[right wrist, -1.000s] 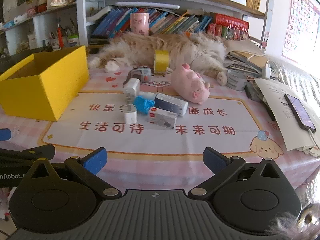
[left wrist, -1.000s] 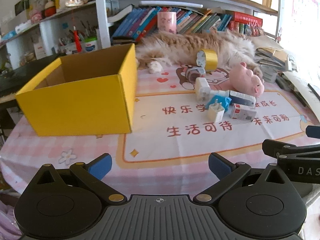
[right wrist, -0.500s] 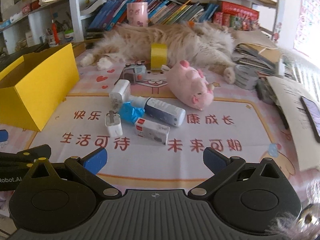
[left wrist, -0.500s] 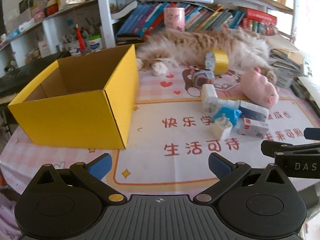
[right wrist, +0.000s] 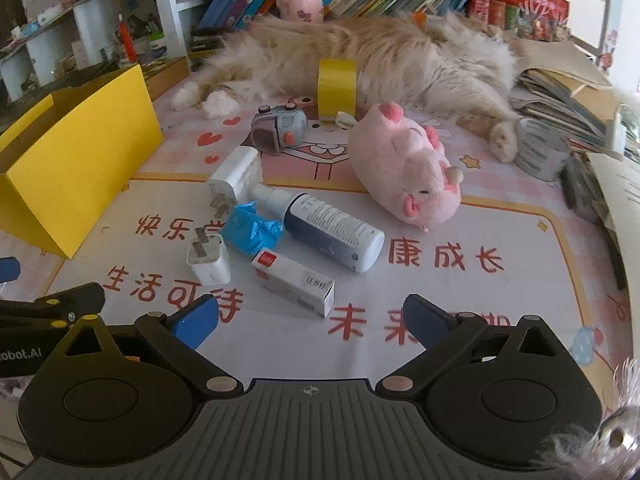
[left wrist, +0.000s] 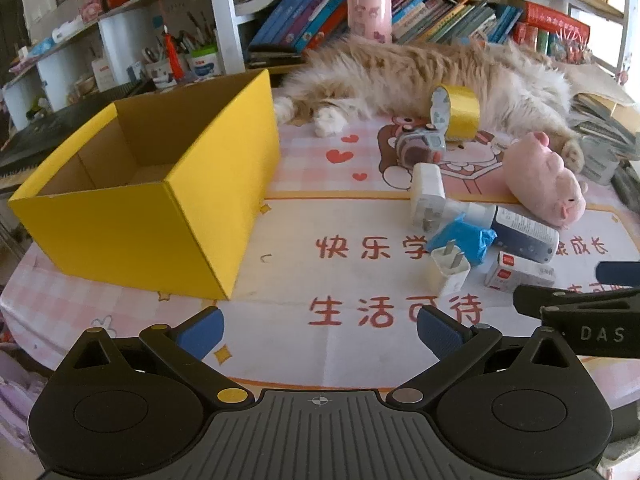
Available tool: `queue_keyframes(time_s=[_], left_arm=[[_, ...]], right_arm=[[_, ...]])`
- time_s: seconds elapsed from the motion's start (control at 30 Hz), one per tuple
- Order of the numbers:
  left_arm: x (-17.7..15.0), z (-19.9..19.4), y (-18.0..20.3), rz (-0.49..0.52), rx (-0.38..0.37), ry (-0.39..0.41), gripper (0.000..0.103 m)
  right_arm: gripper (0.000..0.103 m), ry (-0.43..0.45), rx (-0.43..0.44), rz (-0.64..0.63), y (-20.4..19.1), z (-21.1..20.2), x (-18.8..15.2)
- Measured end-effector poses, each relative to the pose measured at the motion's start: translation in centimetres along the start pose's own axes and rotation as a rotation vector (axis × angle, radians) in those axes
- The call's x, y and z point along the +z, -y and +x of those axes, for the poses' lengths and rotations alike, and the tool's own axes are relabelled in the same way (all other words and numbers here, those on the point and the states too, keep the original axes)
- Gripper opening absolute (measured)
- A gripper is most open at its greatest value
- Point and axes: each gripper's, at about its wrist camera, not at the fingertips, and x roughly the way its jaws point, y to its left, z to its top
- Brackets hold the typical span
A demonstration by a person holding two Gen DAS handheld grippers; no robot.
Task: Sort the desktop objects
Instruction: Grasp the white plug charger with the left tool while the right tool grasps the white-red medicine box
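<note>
Looks like the approach step: both the left gripper (left wrist: 318, 330) and right gripper (right wrist: 310, 322) hang wide open and empty near the small white cardboard carton (right wrist: 293, 282), so next I'd guess grab it for the open yellow cardboard box (left wrist: 152, 216).

Both wrist views look forward, low over the counter (left wrist: 360, 352); left faces the box (left wrist: 152, 216), both share the clutter.
</note>
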Motion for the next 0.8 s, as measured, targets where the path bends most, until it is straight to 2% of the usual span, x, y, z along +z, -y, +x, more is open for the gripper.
queue_keyframes(time_s=[0.1, 0.23, 0.47, 0.53, 0.57, 0.67, 0.8], left_arm=[[0.3, 0.1, 0.6, -0.005, 0.016, -0.001, 0.103], [0.5, 0.3, 0.9, -0.023, 0.047, -0.008, 0.103], [0.8, 0.5, 1.6, -0.045, 0.063, -0.015, 0.103], [1.0, 0.7, 2.0, -0.044, 0.058, -0.017, 0.103], [1.1, 0.8, 2.2, -0.042, 0.053, -0.018, 0.103], [1.5, 1.4, 3.1, -0.036, 0.021, -0.028, 0.103], [1.8, 2.5, 4.6, -0.021, -0.029, -0.050, 0.103]], right_arm=[[0.090, -0.009, 0.034, -0.015, 0.4, 0.7, 0.6], [0.069, -0.050, 0.088, -0.042, 0.8, 2.0, 1.0], [0.047, -0.097, 0.147, -0.095, 0.6, 3.8, 1.2], [0.023, -0.078, 0.147, -0.133, 0.6, 3.9, 1.2], [0.019, -0.074, 0.152, -0.154, 0.6, 3.8, 1.2], [0.014, -0.079, 0.183, -0.178, 1.1, 3.5, 1.1], [0.013, -0.065, 0.159, -0.186, 2.4, 2.7, 1.1]])
